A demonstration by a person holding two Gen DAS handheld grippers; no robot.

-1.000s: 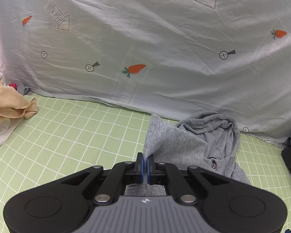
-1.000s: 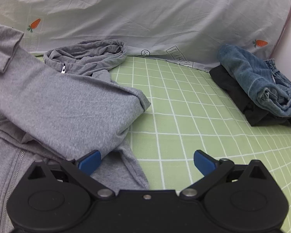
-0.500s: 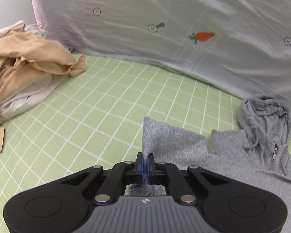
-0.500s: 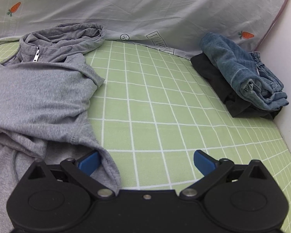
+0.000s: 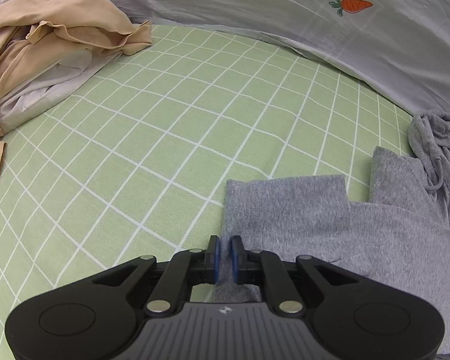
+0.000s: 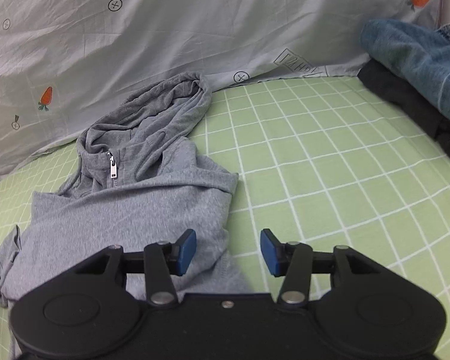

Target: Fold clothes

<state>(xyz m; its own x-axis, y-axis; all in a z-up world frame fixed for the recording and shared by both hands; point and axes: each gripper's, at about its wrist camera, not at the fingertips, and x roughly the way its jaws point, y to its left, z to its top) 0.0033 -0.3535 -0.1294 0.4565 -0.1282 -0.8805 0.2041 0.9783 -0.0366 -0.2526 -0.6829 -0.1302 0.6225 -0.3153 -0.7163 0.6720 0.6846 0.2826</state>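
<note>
A grey zip hoodie [image 5: 330,225] lies on the green checked bedsheet [image 5: 165,120]. Its sleeve [image 5: 285,198] is laid flat across the body. My left gripper [image 5: 224,252] hovers low over the sleeve's left edge. Its jaws are opening, with a narrow gap and a strip of grey fabric between the pads, no longer pinched. In the right wrist view the hoodie [image 6: 135,210] shows its hood [image 6: 165,105] and zip pull [image 6: 112,171]. My right gripper [image 6: 228,250] is over the hoodie's right edge. Its jaws are closing, still wide apart, and grip nothing.
A pile of tan and white clothes [image 5: 45,45] sits at the far left. A grey carrot-print sheet [image 6: 165,30] drapes along the back. Folded jeans [image 6: 414,57] rest on a black garment [image 6: 405,102] at the far right. Bare green sheet lies between.
My left gripper came down and laid the raised sleeve flat, and its pads have parted slightly. My right gripper swung toward the hoodie's right edge and its jaws narrowed.
</note>
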